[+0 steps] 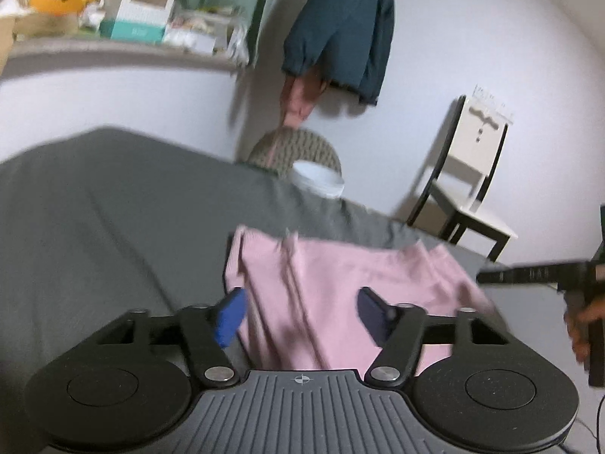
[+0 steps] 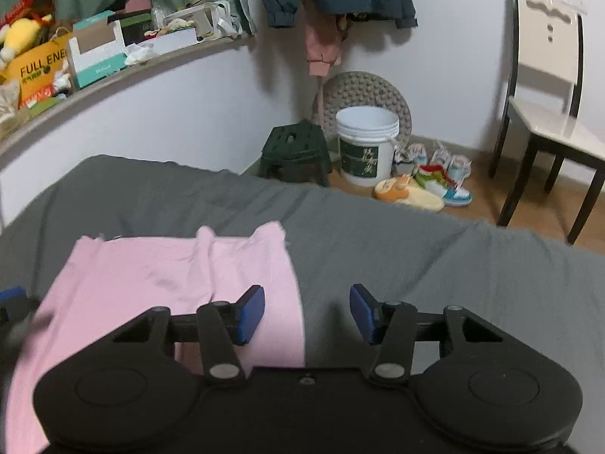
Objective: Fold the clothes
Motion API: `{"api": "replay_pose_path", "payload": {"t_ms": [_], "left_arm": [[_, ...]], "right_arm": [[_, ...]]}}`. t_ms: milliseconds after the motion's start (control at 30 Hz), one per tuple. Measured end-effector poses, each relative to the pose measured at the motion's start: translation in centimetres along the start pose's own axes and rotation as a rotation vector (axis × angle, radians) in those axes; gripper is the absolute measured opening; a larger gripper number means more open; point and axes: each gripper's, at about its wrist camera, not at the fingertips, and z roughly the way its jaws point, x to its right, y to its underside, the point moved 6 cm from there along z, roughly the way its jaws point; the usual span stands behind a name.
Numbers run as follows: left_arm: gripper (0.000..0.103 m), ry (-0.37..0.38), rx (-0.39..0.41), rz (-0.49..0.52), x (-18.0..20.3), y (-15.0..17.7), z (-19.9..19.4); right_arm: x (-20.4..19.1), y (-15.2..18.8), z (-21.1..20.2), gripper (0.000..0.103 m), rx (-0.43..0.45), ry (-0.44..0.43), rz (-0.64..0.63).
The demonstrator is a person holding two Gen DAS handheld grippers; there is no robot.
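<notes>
A pink garment (image 2: pixel 162 283) lies spread on a grey bed (image 2: pixel 416 265), which gives it a broad flat surface to be folded on. It sits on the near part of the bed; in the right wrist view it takes up the left half of the scene, with its straight right edge running toward the camera and a few soft ridges across its far end, so it does not look fully smoothed yet. The right gripper (image 2: pixel 307 312) hangs over that right edge with its jaws spread wide and nothing between them: the left blue pad is above pink cloth, the right pad above bare bed, a placing that would suit taking hold of the edge. The left gripper (image 1: pixel 300 316) hovers over the garment's other side, likewise released and empty, with pink cloth filling the gap between its pads; this view is blurred, so whether the pads touch the cloth cannot be told. Having one gripper at each side reads as a setup for lifting or folding the garment evenly. At the right edge of the left view a hand (image 1: pixel 584 325) grips the dark handle of the other tool. Beyond the bed stand a white bucket (image 2: pixel 366 145), a dark stool (image 2: pixel 297 149), some shoes (image 2: pixel 435 183) and a chair (image 2: pixel 548 94), all well clear of the work.
</notes>
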Motion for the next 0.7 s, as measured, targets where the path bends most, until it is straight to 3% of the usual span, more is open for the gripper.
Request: {"api": "replay_pose_path", "payload": {"t_ms": [200,233,367,433,467,500,700], "left_arm": [[0.053,-0.008,-0.01,-0.019,-0.5,0.4,1.3],[0.047,-0.012,-0.016,-0.012,-0.4,0.4,1.6],[0.043,0.01,-0.032,-0.017,-0.5,0.8,2.0],[0.029,0.022,-0.048,-0.016,-0.5,1.0,2.5],[0.016,0.022,-0.054,-0.013,-0.5,1.2,2.8],[0.005,0.017,-0.06,-0.006,-0.5,1.3,3.1],[0.004,-0.038,-0.063,-0.01,-1.1,0.7,3.2]], "right_arm": [[-0.1,-1.1,1.8,0.045,0.017,-0.022,0.002],[-0.4,-1.3,2.1,0.045,0.015,-0.039,-0.001],[-1.4,-1.7,3.4,0.041,0.002,-0.073,-0.006],[-1.8,-1.6,4.2,0.03,-0.021,-0.07,-0.02],[-1.9,-1.6,4.5,0.012,-0.038,-0.062,-0.026],[-1.9,-1.4,4.8,0.003,-0.051,-0.053,-0.033],[-0.6,-1.9,4.8,0.002,-0.031,0.011,-0.004]]}}
